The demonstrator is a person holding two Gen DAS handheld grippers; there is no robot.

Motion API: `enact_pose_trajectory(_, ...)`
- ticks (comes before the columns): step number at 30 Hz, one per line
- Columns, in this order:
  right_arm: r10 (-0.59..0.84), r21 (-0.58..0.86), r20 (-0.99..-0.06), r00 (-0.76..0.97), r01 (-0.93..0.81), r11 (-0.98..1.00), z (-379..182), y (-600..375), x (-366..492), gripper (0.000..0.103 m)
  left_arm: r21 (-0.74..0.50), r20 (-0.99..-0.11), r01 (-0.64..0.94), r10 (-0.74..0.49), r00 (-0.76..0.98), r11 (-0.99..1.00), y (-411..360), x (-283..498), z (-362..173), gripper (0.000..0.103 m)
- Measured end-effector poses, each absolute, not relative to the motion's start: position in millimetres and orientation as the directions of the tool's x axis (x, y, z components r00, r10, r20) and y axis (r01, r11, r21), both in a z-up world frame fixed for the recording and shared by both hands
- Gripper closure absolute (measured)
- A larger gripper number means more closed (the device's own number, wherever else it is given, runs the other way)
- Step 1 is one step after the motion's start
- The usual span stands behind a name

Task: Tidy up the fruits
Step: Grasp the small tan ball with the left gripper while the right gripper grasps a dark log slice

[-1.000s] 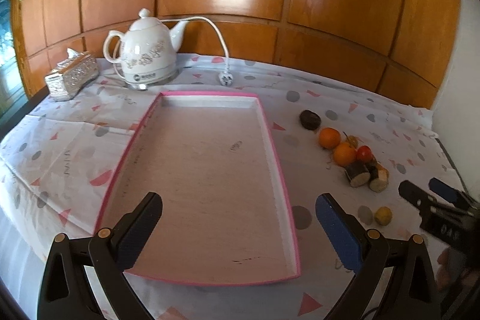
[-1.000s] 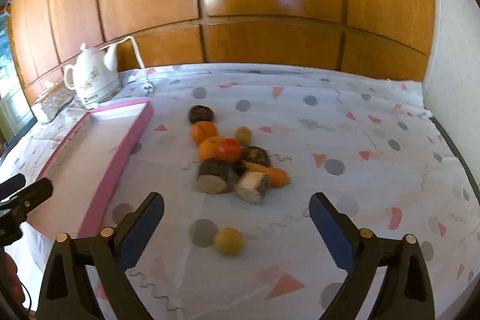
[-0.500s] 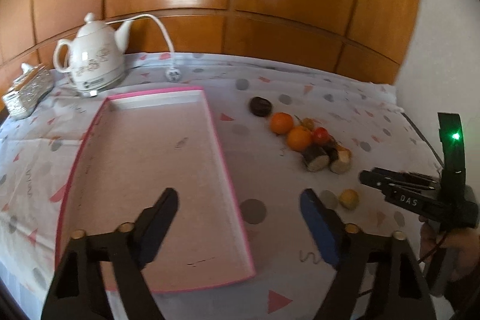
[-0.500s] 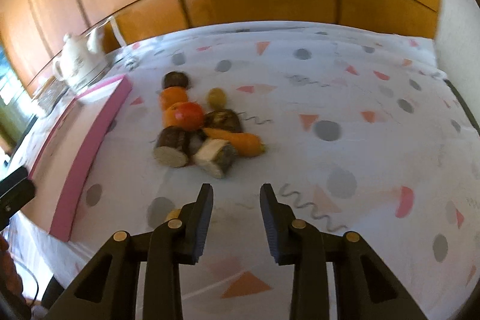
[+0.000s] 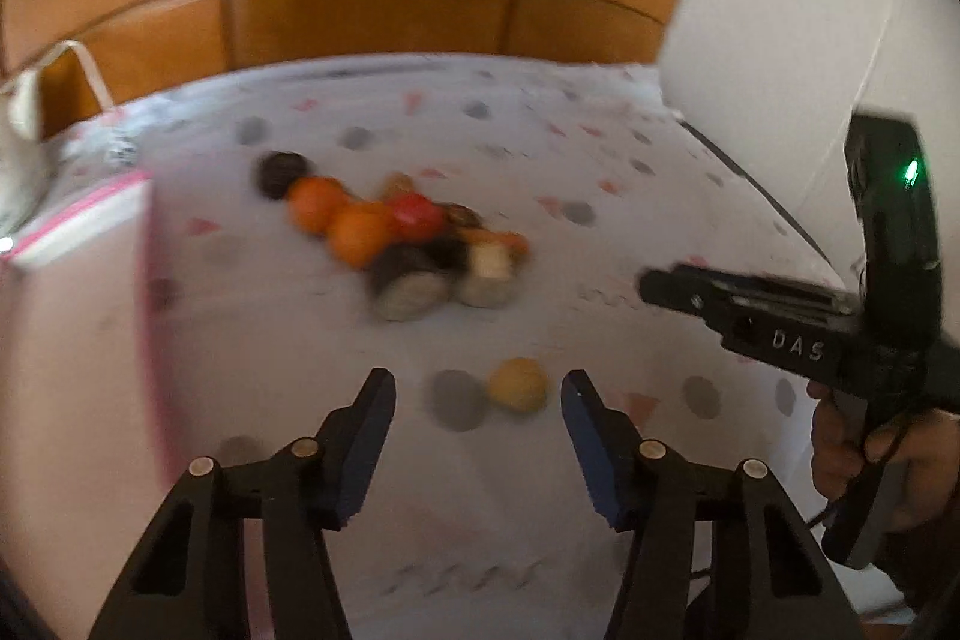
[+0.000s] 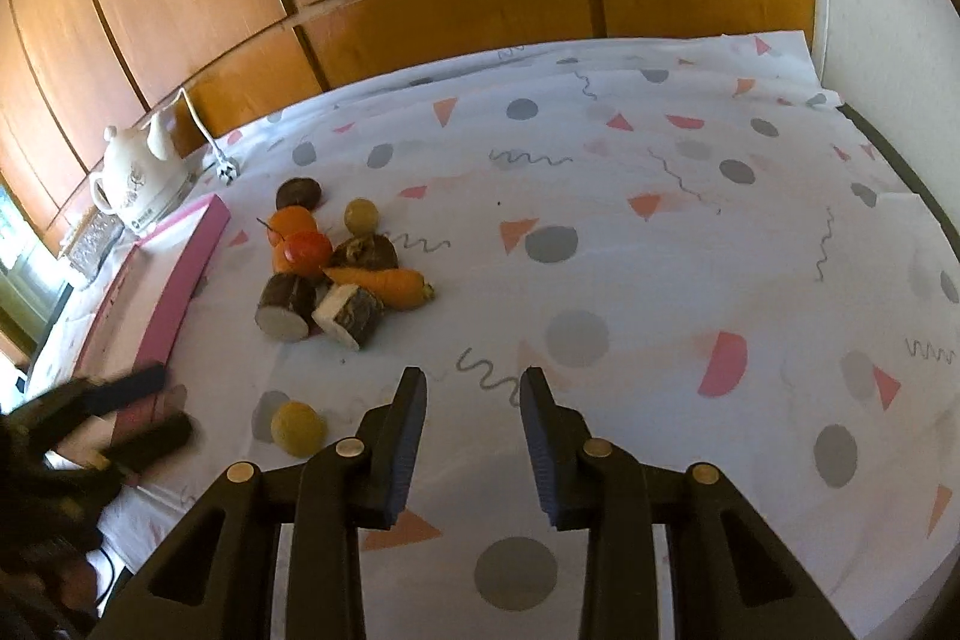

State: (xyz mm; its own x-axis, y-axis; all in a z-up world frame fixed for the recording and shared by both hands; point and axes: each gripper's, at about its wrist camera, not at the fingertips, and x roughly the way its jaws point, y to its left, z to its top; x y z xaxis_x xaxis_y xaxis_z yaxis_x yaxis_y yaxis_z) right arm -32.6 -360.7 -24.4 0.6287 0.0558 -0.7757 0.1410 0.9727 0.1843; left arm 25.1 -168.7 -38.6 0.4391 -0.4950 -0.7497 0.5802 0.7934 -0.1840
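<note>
A pile of fruit [image 6: 336, 268] lies on the patterned cloth: oranges, a red tomato [image 6: 307, 247], a carrot [image 6: 384, 283] and two cut log-like pieces. A small yellow fruit [image 6: 297, 427] lies alone, nearer to me. In the blurred left wrist view my left gripper [image 5: 477, 391] hovers just short of that yellow fruit [image 5: 517, 384]; its jaws are closing and touch nothing. It shows blurred at the right wrist view's lower left [image 6: 162, 409]. My right gripper [image 6: 473, 379] hangs over bare cloth right of the pile, its jaws a narrow gap apart and empty. It also appears in the left wrist view [image 5: 654, 289].
The pink-rimmed tray [image 6: 180, 292] lies left of the pile. A white kettle [image 6: 141, 187] with its cord and a patterned tissue box [image 6: 90, 241] stand behind it against the wooden wall. A person's hand [image 5: 870, 448] grips the right gripper's handle. A white wall bounds the right side.
My left gripper swung right from above the tray to the lone yellow fruit, its jaws narrowing. The right gripper's jaws went from wide to narrow, and it moved nearer the cloth.
</note>
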Motion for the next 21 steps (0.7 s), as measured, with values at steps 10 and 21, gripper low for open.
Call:
enact_pose_trajectory(10, 0.25, 0.329, -0.763, 0.595, 0.025, 0.944, -29.8, -343.6, -5.0, 0.07, -0.168, -0.77, 0.576, -0.471, 0.43, 0.8, -177.7, 23.3, -59.6, 0.077)
enact_pose_trajectory(21, 0.281, 0.374, -0.778, 0.562, 0.056, 0.926, -56.8, -319.0, 38.9, 0.066, -0.162, -0.762, 0.502, -0.431, 0.484, 0.849, -159.1, 22.5, -73.9, 0.076)
